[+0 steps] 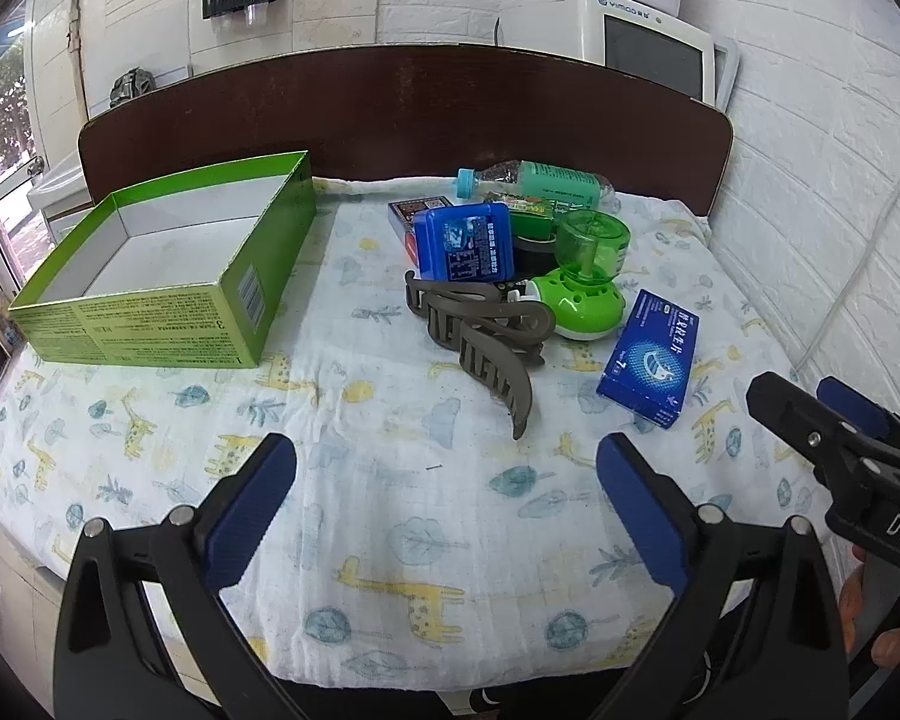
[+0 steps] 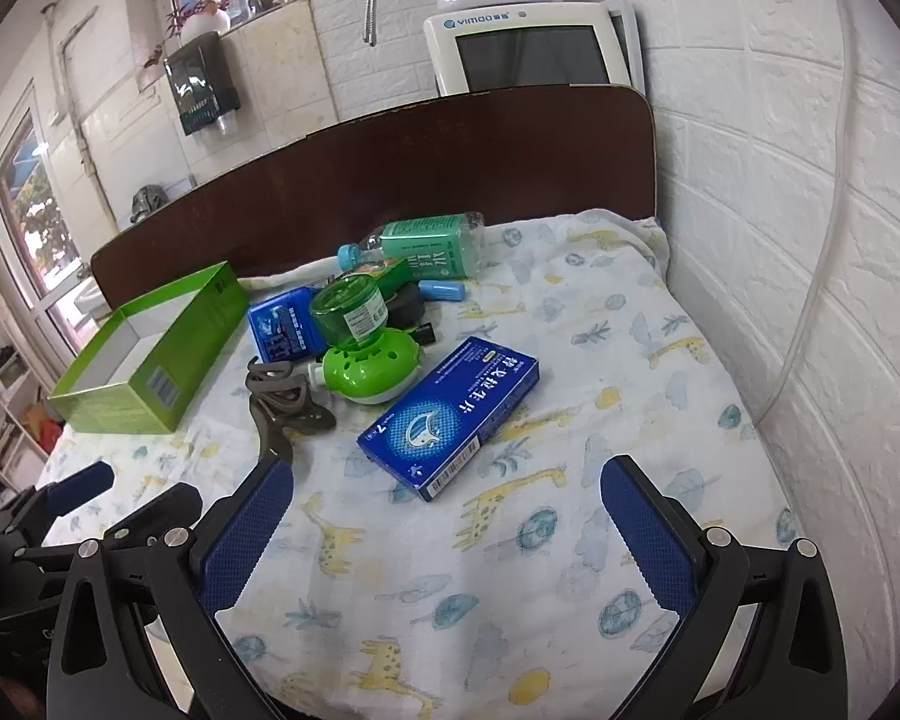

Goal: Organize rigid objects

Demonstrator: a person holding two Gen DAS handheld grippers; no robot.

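An open green box (image 1: 168, 264) stands empty at the left of the cloth-covered table; it also shows in the right wrist view (image 2: 150, 354). A pile lies right of it: a grey hair claw (image 1: 480, 348) (image 2: 282, 402), a blue case (image 1: 465, 243), a green mosquito-repellent heater (image 1: 582, 282) (image 2: 363, 354), a blue medicine carton (image 1: 651, 360) (image 2: 450, 414) and a lying bottle (image 1: 540, 183) (image 2: 426, 246). My left gripper (image 1: 447, 468) is open and empty, near of the claw. My right gripper (image 2: 447, 492) is open and empty, just near of the blue carton.
A dark wooden headboard (image 1: 402, 114) runs along the far edge. A white brick wall (image 2: 780, 240) bounds the right side. A white appliance (image 1: 618, 42) stands behind the board. A tube (image 2: 822, 252) hangs down the wall.
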